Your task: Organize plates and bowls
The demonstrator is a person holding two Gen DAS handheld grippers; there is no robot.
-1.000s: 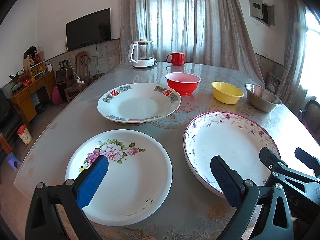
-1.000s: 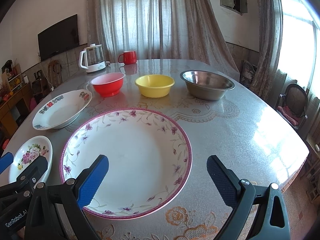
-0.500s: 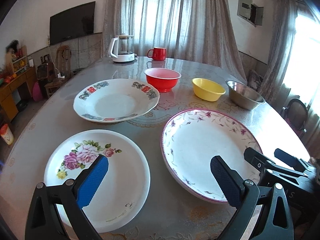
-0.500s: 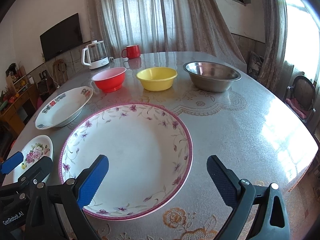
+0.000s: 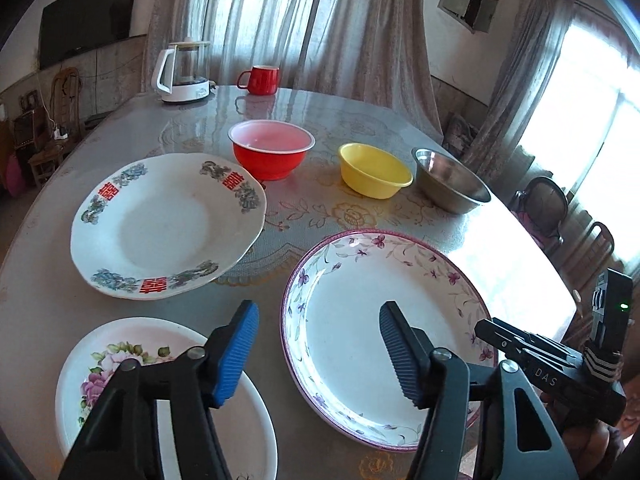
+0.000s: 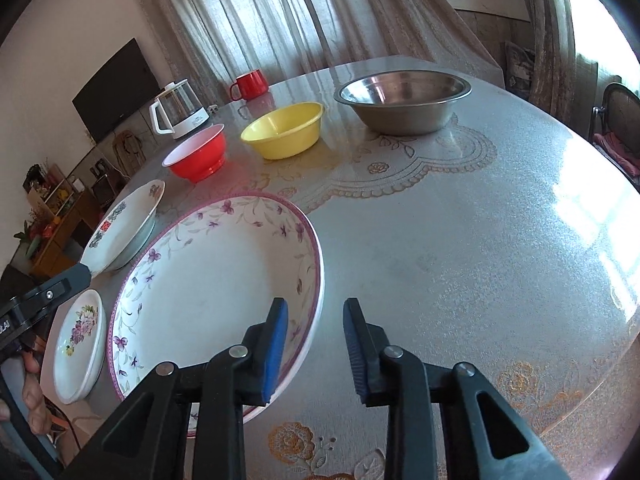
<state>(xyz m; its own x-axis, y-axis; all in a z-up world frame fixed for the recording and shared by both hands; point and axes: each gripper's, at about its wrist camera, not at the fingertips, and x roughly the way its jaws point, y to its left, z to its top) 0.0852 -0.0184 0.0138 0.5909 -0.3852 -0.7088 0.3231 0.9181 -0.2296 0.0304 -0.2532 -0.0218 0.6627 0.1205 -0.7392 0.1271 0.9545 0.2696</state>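
Observation:
A large purple-rimmed floral plate (image 5: pixel 384 320) (image 6: pixel 216 280) lies near the table's front. A small rose plate (image 5: pixel 132 380) (image 6: pixel 80 340) is to its left, and a white plate with red characters (image 5: pixel 168 220) (image 6: pixel 124 228) lies behind that. A red bowl (image 5: pixel 272 152) (image 6: pixel 198 152), a yellow bowl (image 5: pixel 374 170) (image 6: pixel 286 130) and a steel bowl (image 5: pixel 450 180) (image 6: pixel 404 100) stand in a row further back. My left gripper (image 5: pixel 316 354) is open and empty between the rose plate and the large plate. My right gripper (image 6: pixel 316 346) is part-open and empty, its jaws either side of the large plate's right rim.
A glass kettle (image 5: pixel 182 72) (image 6: pixel 178 110) and a red mug (image 5: pixel 260 79) (image 6: pixel 250 85) stand at the table's far side. The round table (image 6: pixel 480 240) has a lace-patterned cover. Chairs (image 5: pixel 548 204) stand to the right of the table.
Both grippers have narrowed their jaws. The right gripper moved to the large plate's right rim. The left gripper shifted right and up, toward the gap between the rose plate and the large plate.

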